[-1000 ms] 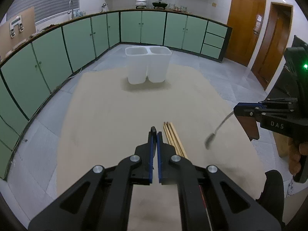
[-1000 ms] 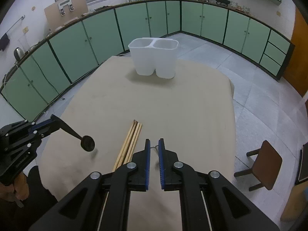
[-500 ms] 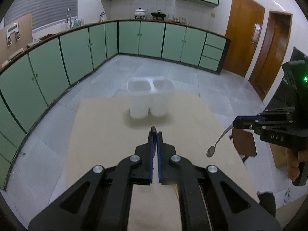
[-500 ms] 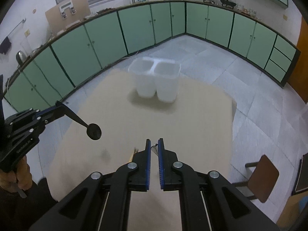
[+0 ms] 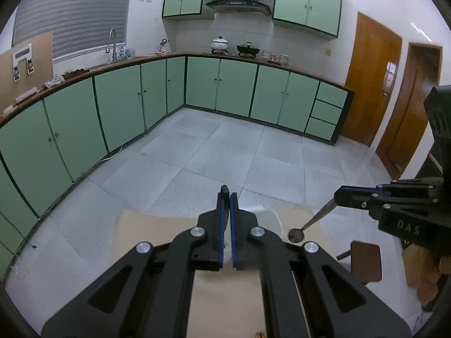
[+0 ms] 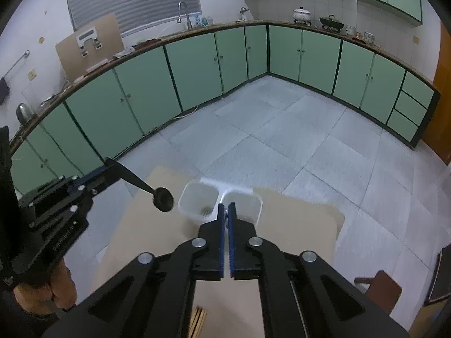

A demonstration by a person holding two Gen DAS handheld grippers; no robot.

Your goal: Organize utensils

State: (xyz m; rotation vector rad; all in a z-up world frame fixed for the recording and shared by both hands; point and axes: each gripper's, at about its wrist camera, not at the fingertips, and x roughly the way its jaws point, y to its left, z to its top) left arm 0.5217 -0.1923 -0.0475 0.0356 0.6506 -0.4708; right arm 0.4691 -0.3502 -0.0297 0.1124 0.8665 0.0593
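Note:
My left gripper (image 5: 226,194) is shut on a dark spoon; in the right wrist view the spoon (image 6: 162,198) sticks out from it (image 6: 108,164), bowl hanging just left of the white two-compartment holder (image 6: 218,204). My right gripper (image 6: 225,207) is shut on a metal spoon; in the left wrist view that spoon (image 5: 310,222) hangs from it (image 5: 338,195), bowl down. The holder's left compartment (image 6: 200,200) has something dark at its bottom. The holder (image 5: 270,221) is mostly hidden behind my left gripper. Wooden chopsticks (image 6: 197,324) lie on the tan table (image 6: 296,219) near the front edge.
Green cabinets (image 5: 220,84) line the walls around a grey tiled floor (image 6: 282,140). A small brown stool (image 5: 365,260) stands right of the table; it also shows in the right wrist view (image 6: 383,290). Wooden doors (image 5: 372,90) are at the right.
Both grippers have risen and moved forward toward the holder, each still carrying its spoon. The chopsticks stay on the table, now nearly out of view at the bottom.

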